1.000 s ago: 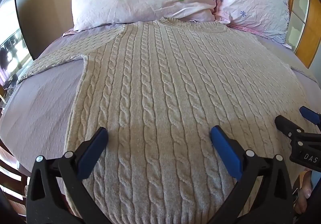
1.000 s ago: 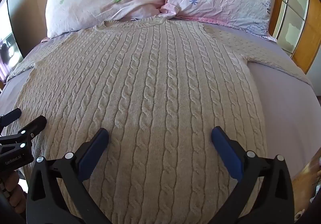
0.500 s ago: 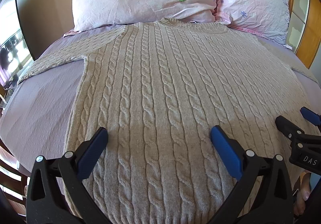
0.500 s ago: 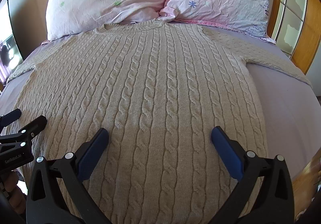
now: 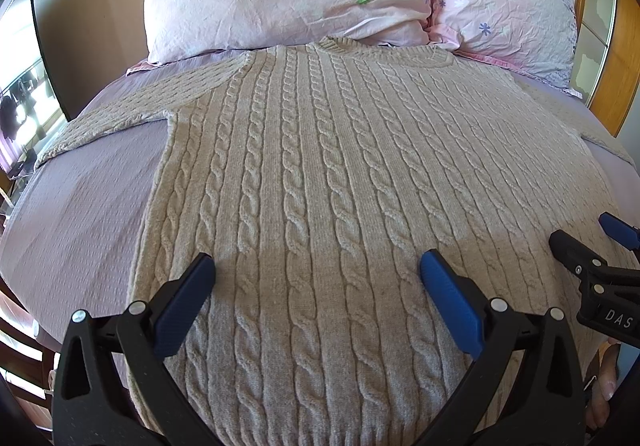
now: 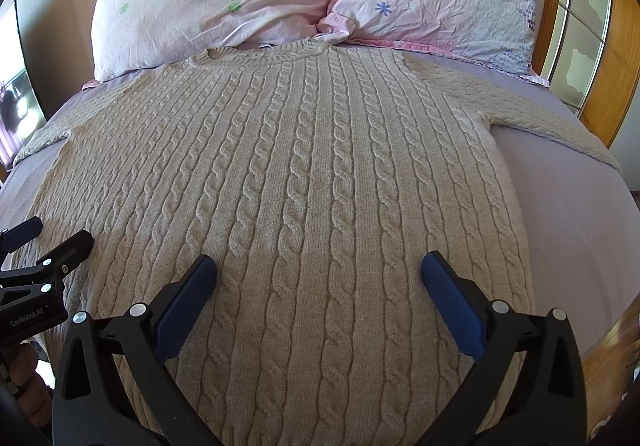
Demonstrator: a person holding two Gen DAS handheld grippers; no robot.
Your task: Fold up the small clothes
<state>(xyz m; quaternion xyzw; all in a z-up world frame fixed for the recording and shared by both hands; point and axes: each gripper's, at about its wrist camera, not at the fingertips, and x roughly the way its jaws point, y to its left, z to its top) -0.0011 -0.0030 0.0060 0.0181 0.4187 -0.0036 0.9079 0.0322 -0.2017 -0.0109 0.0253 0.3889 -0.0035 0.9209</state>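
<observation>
On my far left, a dark screen stands past the bed edge, its reflection too blurred for me to read. The lilac bedsheet shows bare on the left, and the beige cable-knit sweater lies flat on it, front up, neck toward the far pillows. Its left sleeve stretches out to the left and its cuff is lost at the bed edge. My left gripper hovers over the near hem with its blue fingers spread wide, holding nothing; I cannot tell whether the tips touch the knit. The hem itself is partly cut off by the frame bottom and the black gripper bodies. Two pink flowered pillows lean at the far end, touching the collar. From the right camera, my right gripper is likewise wide apart and empty over the hem's right half. The right sleeve runs off toward the wooden headboard frame, its cuff hidden beyond the mattress curve. My own hands are barely visible at the frame corners.
</observation>
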